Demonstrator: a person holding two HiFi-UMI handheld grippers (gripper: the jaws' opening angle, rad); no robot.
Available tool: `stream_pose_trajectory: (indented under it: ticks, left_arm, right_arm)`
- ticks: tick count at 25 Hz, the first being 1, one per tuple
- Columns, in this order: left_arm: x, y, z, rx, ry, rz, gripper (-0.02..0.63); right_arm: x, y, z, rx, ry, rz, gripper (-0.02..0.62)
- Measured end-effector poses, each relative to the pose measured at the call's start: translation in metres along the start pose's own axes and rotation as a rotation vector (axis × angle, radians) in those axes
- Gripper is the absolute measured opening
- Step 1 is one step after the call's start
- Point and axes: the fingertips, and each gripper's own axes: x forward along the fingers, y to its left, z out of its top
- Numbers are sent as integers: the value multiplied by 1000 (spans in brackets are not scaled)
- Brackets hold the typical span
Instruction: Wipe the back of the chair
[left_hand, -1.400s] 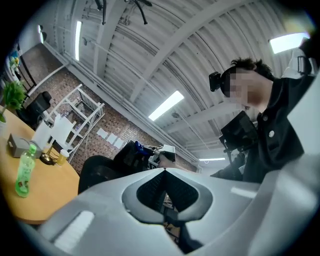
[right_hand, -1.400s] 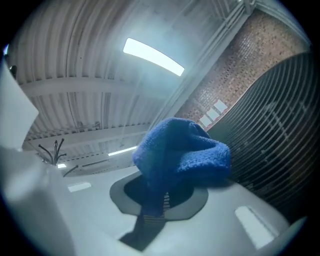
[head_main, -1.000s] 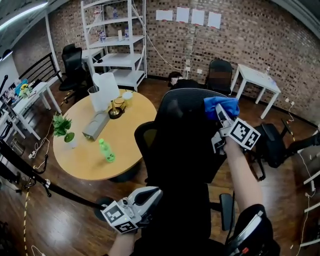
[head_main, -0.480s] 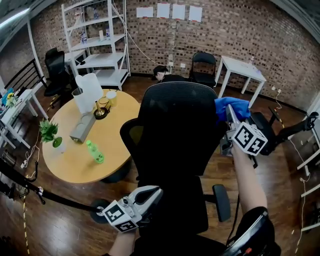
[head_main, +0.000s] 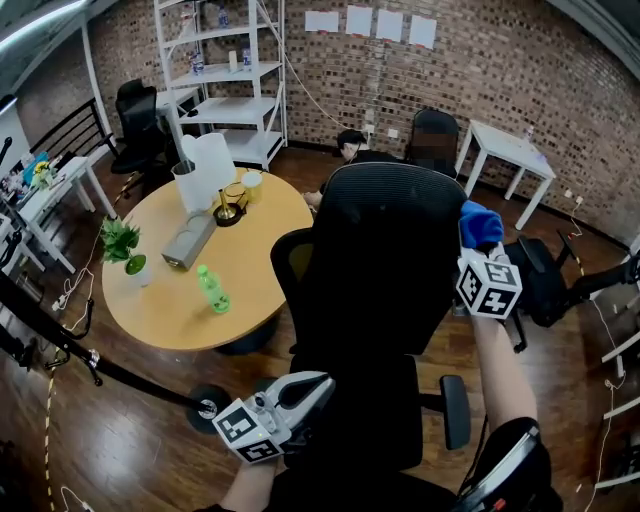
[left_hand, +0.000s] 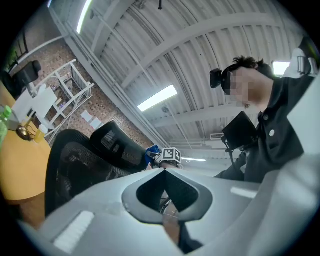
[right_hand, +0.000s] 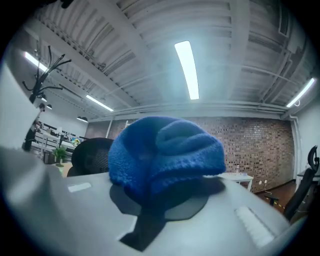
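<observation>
Jaws of the right gripper (head_main: 472, 250) clamped on a bunched blue cloth (right_hand: 165, 150), with the cloth bulging out over both jaws. Held high at the right edge of the black mesh chair back (head_main: 385, 250), near its top; cloth just beside that edge or touching it, not possible to tell which. Marker cube (head_main: 488, 285) just under the cloth, at the end of the person's raised forearm (head_main: 497, 370).

Jaws of the left gripper (left_hand: 164, 171) together, with nothing between them. Low in the head view, just beside the lower part of the chair, pointing up and to the right.

To the left of the chair, a round wooden table (head_main: 170, 320). On it a green bottle (head_main: 212, 295), a small potted plant (head_main: 122, 245), a grey box (head_main: 190, 242) lying flat and a white jug (head_main: 208, 170).

Farther back, a white shelf unit (head_main: 225, 80) against the brick wall (head_main: 520, 70), and a small white table (head_main: 515, 150) to the right. More black chairs near the wall.
</observation>
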Motion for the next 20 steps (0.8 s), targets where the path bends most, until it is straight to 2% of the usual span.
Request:
stream_pose_trajectory:
  ticks: [7, 12, 17, 20]
  left_arm:
    - [-41, 13, 15, 45, -35, 117, 5]
    - [-65, 11, 27, 83, -55, 196, 5]
    - [-79, 5, 30, 100, -57, 243, 5]
    - [-83, 4, 29, 108, -55, 261, 5]
  right_arm:
    - [49, 87, -24, 1, 31, 175, 52]
    - [65, 144, -21, 39, 8, 273, 52]
    - [67, 180, -14, 79, -50, 337, 52]
    - [63, 215, -11, 110, -67, 443, 52]
